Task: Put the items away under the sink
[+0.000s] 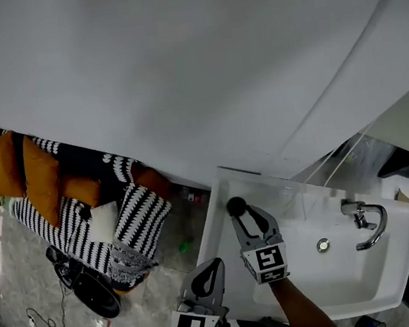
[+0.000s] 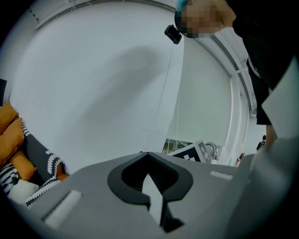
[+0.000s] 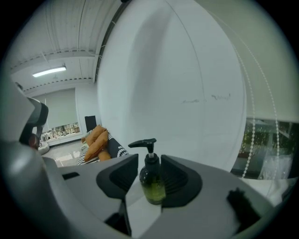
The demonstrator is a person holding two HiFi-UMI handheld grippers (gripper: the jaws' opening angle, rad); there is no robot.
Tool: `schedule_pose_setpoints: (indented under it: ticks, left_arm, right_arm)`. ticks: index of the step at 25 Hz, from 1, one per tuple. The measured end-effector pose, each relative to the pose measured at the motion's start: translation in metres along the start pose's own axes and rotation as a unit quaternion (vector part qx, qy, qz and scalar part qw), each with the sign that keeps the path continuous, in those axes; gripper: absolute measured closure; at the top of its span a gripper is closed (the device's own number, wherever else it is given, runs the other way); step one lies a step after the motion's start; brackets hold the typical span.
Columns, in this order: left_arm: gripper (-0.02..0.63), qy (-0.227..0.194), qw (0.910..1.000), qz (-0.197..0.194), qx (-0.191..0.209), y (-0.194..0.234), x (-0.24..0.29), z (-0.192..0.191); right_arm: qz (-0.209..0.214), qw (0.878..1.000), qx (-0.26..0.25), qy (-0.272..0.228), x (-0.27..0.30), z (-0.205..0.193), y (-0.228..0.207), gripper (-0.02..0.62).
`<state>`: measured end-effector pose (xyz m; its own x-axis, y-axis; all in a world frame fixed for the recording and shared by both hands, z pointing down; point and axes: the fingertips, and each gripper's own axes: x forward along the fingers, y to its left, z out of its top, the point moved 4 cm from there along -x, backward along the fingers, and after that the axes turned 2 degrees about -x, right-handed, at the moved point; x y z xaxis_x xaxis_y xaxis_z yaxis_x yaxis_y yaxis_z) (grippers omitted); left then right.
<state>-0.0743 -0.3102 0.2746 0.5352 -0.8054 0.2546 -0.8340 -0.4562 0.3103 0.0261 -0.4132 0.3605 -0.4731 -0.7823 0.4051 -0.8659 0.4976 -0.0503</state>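
Bottle (image 3: pixel 150 179), green between right gripper (image 3: pixel 149 164) jaws

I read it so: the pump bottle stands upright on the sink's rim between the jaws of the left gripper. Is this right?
One thing is wrong, the gripper. The pump bottle stands upright on the sink's rim between the jaws of the right gripper; the right gripper view shows it.

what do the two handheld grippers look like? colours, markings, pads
Both look alike. The left gripper and right gripper have light grey shells with dark insets, and black ribbed pads line the inside of the jaws. Each carries a white cube with black square markers at its rear. No cables show.
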Motion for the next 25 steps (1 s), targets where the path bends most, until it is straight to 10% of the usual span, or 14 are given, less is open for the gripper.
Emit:
schedule_pose_setpoints:
  ticks: [25]
  left_arm:
    - [0.598,-0.007,0.9998,0.020,-0.004,0.009,-0.011,-0.005]
  right_arm:
    - [-0.009,0.999,-0.028,-0.028,0.022,0.012,-0.002,0.471]
